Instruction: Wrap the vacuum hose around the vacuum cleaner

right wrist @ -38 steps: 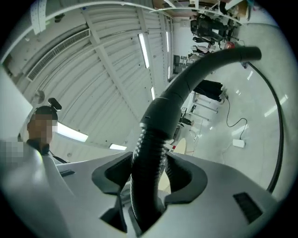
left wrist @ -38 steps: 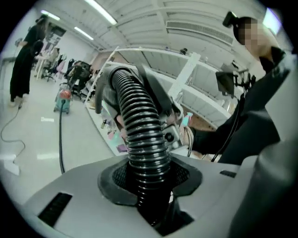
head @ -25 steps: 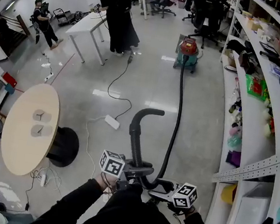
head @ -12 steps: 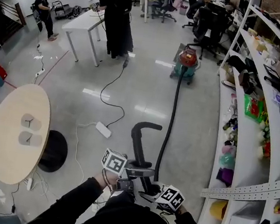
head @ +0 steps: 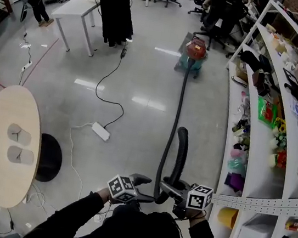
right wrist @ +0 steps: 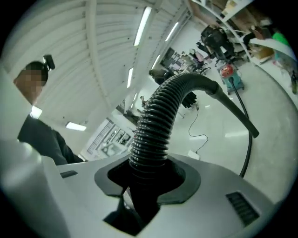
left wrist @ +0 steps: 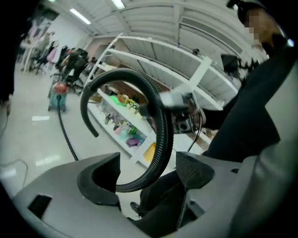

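Left gripper (left wrist: 148,169) has dipped, fingers (left wrist: 100,174) just opened wide; right gripper's (right wrist: 146,179) fingers (right wrist: 184,179) clamp the hose (right wrist: 153,125).

Vac (head: 195,53) far fwd, hose (head: 178,109) on floor (head: 145,71) — shelves (head: 291,153) R, table (head: 6,111) L

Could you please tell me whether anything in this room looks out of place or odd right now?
The black ribbed vacuum hose trails across the grey floor from the distant red-and-teal vacuum cleaner, unwrapped, a likely trip hazard. A white power strip also lies loose mid-floor.
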`<control>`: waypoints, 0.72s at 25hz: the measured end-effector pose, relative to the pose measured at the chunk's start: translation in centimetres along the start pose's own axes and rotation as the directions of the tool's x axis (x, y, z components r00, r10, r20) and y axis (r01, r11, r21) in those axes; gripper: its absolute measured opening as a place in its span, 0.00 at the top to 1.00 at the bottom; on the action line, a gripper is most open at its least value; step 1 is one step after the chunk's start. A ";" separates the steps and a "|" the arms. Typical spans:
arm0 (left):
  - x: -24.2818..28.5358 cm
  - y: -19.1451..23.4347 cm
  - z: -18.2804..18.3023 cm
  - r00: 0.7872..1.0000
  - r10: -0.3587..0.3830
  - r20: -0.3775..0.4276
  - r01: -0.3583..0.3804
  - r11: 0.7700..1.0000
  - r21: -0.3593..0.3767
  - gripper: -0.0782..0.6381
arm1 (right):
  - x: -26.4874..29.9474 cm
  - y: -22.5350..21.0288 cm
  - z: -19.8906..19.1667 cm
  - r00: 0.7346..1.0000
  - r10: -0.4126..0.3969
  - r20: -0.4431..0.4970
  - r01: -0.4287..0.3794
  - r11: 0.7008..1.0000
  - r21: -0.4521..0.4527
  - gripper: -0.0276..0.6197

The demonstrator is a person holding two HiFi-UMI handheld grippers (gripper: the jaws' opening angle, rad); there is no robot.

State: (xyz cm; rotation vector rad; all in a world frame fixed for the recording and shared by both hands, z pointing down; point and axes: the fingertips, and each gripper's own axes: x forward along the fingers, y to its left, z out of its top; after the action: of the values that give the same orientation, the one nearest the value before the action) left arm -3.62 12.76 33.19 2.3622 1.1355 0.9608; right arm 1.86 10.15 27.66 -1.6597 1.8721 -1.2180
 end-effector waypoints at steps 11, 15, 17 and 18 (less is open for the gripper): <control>4.0 1.9 6.7 1.000 -0.011 0.022 0.007 0.985 0.172 0.66 | 1.8 0.3 13.8 0.956 0.207 0.209 -0.249 0.947 0.203 0.70; 3.0 2.9 10.6 0.998 -0.027 0.054 0.024 0.998 0.056 0.66 | 1.5 -1.2 17.1 0.900 0.339 0.276 -0.398 0.895 0.201 0.49; 2.7 4.0 12.4 0.998 -0.012 0.067 0.012 1.000 -0.010 0.66 | 1.1 -3.1 17.8 0.893 0.349 0.282 -0.412 0.888 0.205 0.47; 2.7 4.8 13.3 0.997 0.001 0.075 0.002 0.999 -0.044 0.66 | 0.7 -4.1 18.0 0.896 0.348 0.276 -0.409 0.889 0.206 0.47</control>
State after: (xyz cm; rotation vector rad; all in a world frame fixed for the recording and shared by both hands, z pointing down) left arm 9.60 11.66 27.57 2.3421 1.0757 0.8795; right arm 17.64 3.27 20.83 -1.1661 1.7037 -1.0037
